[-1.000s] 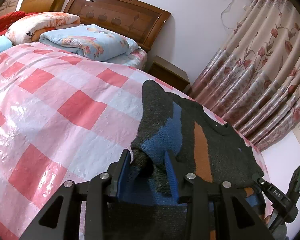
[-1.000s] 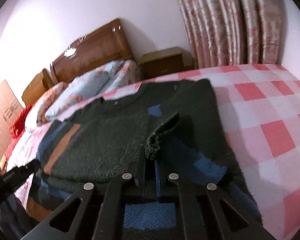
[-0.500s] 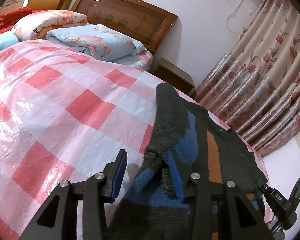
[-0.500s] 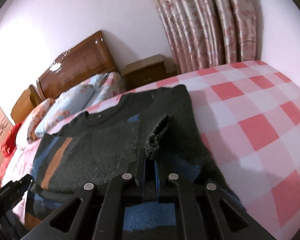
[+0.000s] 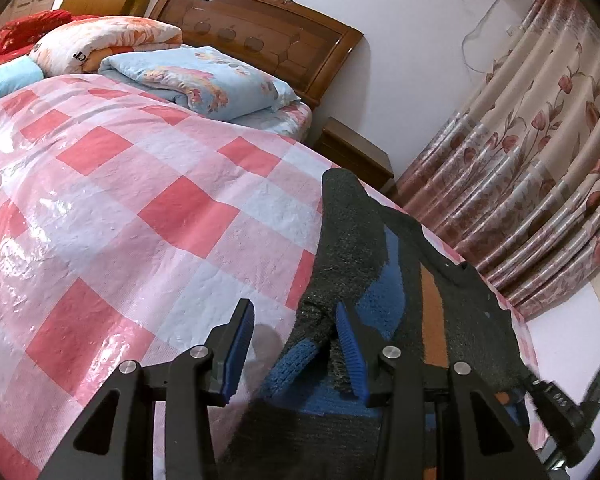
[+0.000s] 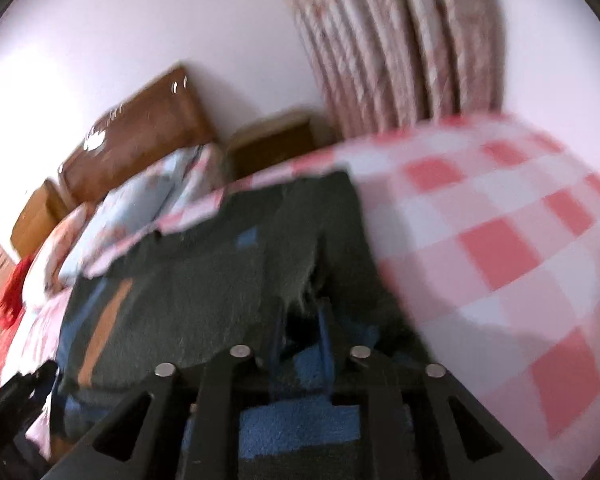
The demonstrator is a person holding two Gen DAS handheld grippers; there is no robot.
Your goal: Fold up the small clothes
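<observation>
A dark knitted sweater (image 5: 352,240) with blue and orange blocks lies flat on the pink checked bed cover (image 5: 140,200). One sleeve is folded in over its body. My left gripper (image 5: 293,312) stands open at the sweater's left edge. The folded blue-and-grey edge leans against its right pad (image 5: 350,344), and its left pad is clear of the cloth. The right wrist view is blurred. There the sweater (image 6: 180,280) fills the middle, and my right gripper (image 6: 301,310) has its jaws a little apart around the other sleeve's cuff (image 6: 306,292), which lies on the sweater's body.
Folded quilts and a blue pillow (image 5: 196,76) are piled by the wooden headboard (image 5: 260,36). A nightstand (image 5: 352,152) stands beside the bed, with flowered curtains (image 5: 520,160) behind it. The checked cover (image 6: 480,220) stretches bare to the right of the sweater.
My left jaws opened and let go of the folded sleeve edge. My right jaws, shut on the cuff before, have widened, and that view has tilted and blurred.
</observation>
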